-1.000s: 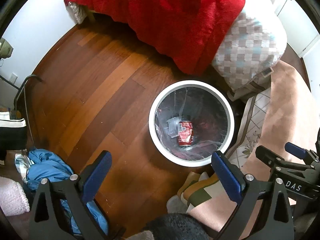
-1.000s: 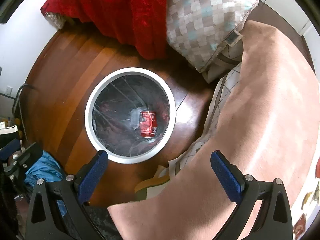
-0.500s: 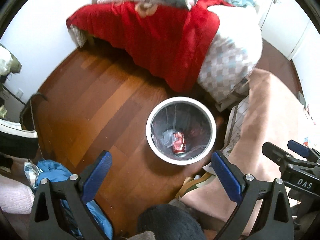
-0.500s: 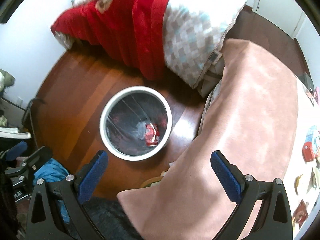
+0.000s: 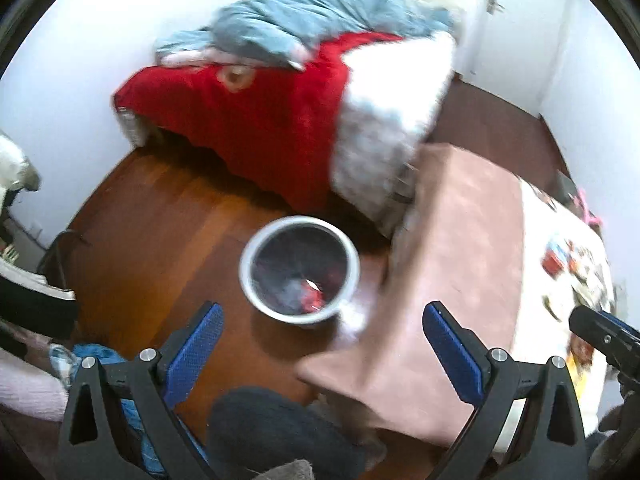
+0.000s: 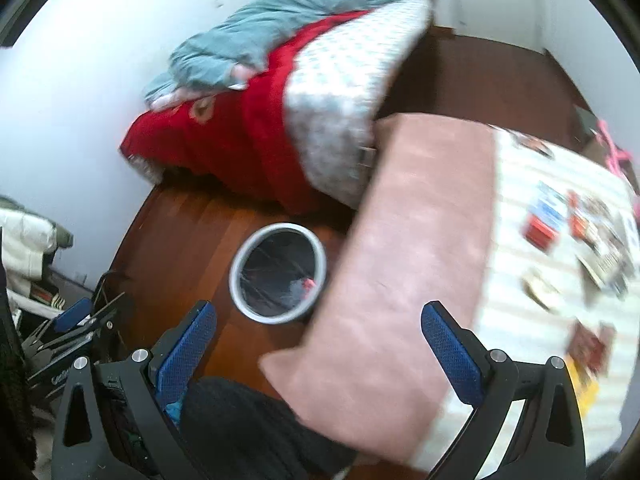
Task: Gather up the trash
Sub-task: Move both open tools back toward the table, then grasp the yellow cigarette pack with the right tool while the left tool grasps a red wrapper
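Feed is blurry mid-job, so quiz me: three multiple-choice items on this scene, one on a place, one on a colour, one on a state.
1. Where does the bin stand?
A. On the bed
B. On the wood floor
C. On the pink blanket

2. What colour is the can in the bin?
A. Red
B. Green
C. Yellow

3. How are the left tongs?
A. Shut on the can
B. Shut, empty
C. Open, empty

Answers: 1 B, brown boards surround the bin's rim. 2 A, a red shape lies at the bottom. 3 C, the blue pads stand wide apart with nothing between them.
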`<state>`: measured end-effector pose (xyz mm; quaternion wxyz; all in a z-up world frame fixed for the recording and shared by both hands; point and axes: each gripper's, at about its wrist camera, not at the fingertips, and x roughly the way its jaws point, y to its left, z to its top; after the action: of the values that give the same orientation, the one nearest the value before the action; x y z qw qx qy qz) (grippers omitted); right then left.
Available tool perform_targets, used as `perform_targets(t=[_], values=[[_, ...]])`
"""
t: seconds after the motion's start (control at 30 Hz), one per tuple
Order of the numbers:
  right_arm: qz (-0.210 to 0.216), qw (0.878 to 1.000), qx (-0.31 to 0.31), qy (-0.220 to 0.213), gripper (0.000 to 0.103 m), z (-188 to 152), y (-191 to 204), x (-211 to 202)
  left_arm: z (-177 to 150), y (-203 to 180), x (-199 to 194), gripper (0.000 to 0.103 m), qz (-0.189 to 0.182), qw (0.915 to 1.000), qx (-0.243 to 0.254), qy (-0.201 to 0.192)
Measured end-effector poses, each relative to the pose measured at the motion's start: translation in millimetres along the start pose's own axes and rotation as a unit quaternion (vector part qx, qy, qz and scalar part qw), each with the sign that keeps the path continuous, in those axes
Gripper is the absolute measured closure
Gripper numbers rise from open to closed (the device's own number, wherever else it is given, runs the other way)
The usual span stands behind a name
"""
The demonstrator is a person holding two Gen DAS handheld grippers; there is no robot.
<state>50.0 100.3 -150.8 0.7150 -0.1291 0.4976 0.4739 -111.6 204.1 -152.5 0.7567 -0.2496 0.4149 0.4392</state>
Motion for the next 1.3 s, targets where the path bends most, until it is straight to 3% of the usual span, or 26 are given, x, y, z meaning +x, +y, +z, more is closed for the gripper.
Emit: perform_targets(t=[0.13,0.27,0.4,0.5,0.63,0.73,0.8,0.9,1.13,1.2,1.3], values=[[-0.045,0.997,0.055,0.017,0.000,-35.2,-77.6,-17.8,-29.9,-70.3,36.2,0.001,-0.026,0.9975,0.048,0.046],[-0.097,0.989,0.101,0.056,0.000,-72.9,-167.6,-20.2,-59.9,-138.9,69.6,0.001,-0.029,0.9915,0.100,0.078],[-0.152,0.979,0.078,0.111,0.000,-98.6,-239.3,-9.8,-83.9,-198.0,102.2,0.001,-0.019,0.9836,0.147,0.102],[-0.166,0.974,0.033,0.148,0.001,-100.8,-270.7,9.7,-94.4,-228.4,114.3,0.001,-0.015,0.9781,0.175,0.111],[-0.171,0.966,-0.042,0.187,0.003,-100.7,-288.6,39.4,-101.7,-250.3,119.1,0.001,-0.010,0.9752,0.191,0.112],[-0.154,0.965,-0.058,0.204,0.003,-100.5,-295.5,54.6,-106.9,-257.1,121.2,0.001,-0.009,0.9746,0.191,0.117],[-0.134,0.967,-0.054,0.212,0.013,-103.4,-299.7,63.4,-109.8,-255.7,120.1,0.001,-0.005,0.9741,0.194,0.117],[-0.145,0.968,-0.058,0.194,0.024,-107.5,-297.4,57.0,-112.0,-253.6,115.9,0.001,-0.003,0.9735,0.197,0.116],[-0.166,0.968,0.097,0.164,0.029,-143.5,-348.1,6.3,-126.7,-265.2,79.4,0.001,-0.039,0.9692,0.222,0.099],[-0.171,0.963,0.137,0.154,0.029,-158.1,-363.4,-9.5,-135.6,-276.0,58.7,0.002,-0.070,0.9646,0.236,0.094],[-0.178,0.956,0.181,0.149,0.029,-183.0,-383.8,-30.0,-147.8,-288.4,34.8,0.002,-0.149,0.9526,0.240,0.112]])
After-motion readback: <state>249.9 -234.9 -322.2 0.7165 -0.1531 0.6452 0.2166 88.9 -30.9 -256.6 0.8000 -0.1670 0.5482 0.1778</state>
